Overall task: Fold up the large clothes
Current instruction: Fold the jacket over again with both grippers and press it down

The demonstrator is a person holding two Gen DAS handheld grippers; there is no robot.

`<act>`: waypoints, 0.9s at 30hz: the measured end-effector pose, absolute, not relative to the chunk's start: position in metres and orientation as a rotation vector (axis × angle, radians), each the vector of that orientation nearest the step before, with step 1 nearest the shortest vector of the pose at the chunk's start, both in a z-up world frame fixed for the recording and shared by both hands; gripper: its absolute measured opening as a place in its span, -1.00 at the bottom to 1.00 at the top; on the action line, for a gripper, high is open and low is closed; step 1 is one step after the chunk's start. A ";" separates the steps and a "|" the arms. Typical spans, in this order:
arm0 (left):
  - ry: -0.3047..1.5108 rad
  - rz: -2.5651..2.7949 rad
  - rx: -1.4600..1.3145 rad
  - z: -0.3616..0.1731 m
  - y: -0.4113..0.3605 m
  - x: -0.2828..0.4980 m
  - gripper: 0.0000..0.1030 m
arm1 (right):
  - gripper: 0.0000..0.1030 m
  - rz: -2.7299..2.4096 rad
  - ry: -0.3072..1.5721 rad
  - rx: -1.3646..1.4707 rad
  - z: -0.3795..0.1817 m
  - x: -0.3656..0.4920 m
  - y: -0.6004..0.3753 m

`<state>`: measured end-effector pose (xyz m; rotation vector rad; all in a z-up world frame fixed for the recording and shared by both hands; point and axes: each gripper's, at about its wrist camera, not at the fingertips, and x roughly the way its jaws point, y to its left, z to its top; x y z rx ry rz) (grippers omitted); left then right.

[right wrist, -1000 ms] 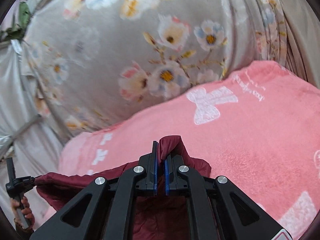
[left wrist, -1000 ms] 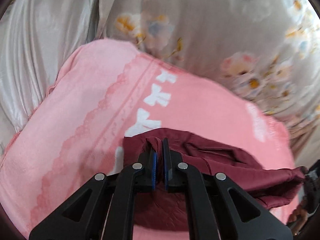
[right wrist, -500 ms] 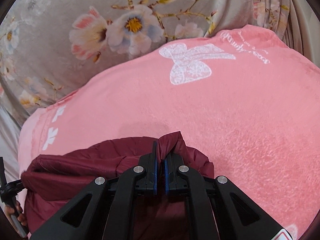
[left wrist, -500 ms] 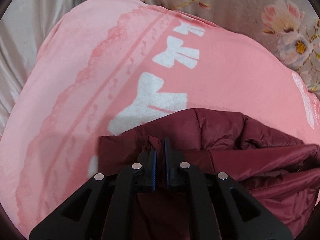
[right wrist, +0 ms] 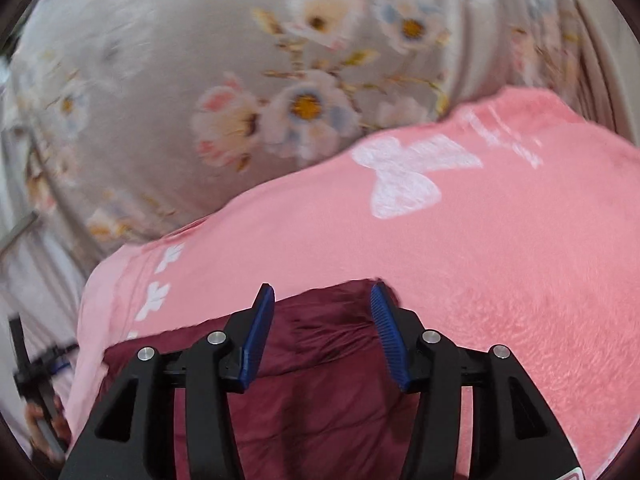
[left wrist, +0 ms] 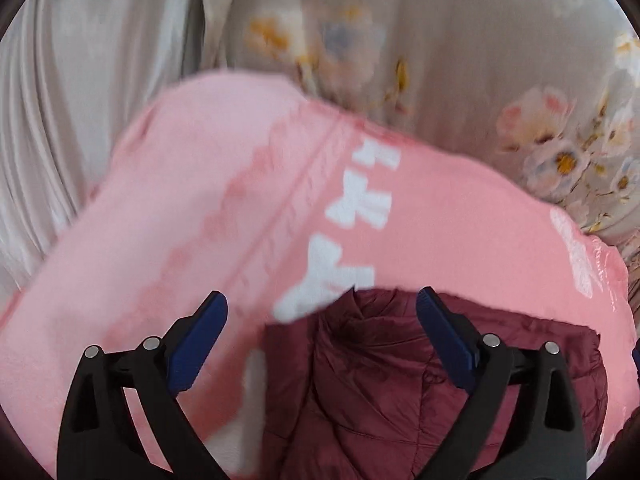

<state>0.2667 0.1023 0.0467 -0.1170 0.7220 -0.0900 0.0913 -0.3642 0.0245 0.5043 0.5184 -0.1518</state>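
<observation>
Left wrist view: motion blur over the floral fabric point(left wrist: 360, 40) and the pink blanket point(left wrist: 208, 208); the lace print and white bows are smeared. The maroon padded jacket point(left wrist: 360, 380) is cut off by the lower frame edge, its right part lost in the dark vignette. Right wrist view: jacket point(right wrist: 320, 400) again cut at the bottom, partly behind the right tool point(right wrist: 322, 300) arms. Script on the blanket point(right wrist: 500, 240) is unreadable. The left tool point(right wrist: 32, 376) at the far left is blurred and cropped; its jaw state cannot be told there.
</observation>
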 end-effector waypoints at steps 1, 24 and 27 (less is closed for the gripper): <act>0.717 -0.107 -0.117 0.056 0.098 0.264 0.80 | 0.04 -0.095 0.556 0.467 0.028 0.103 -0.346; 0.971 -0.254 0.156 -0.031 -0.076 0.325 0.70 | -1.00 -0.011 0.854 0.336 -0.038 0.257 -0.261; 0.955 -0.253 0.126 -0.041 -0.075 0.326 0.74 | -1.00 -0.001 0.860 0.367 -0.050 0.260 -0.263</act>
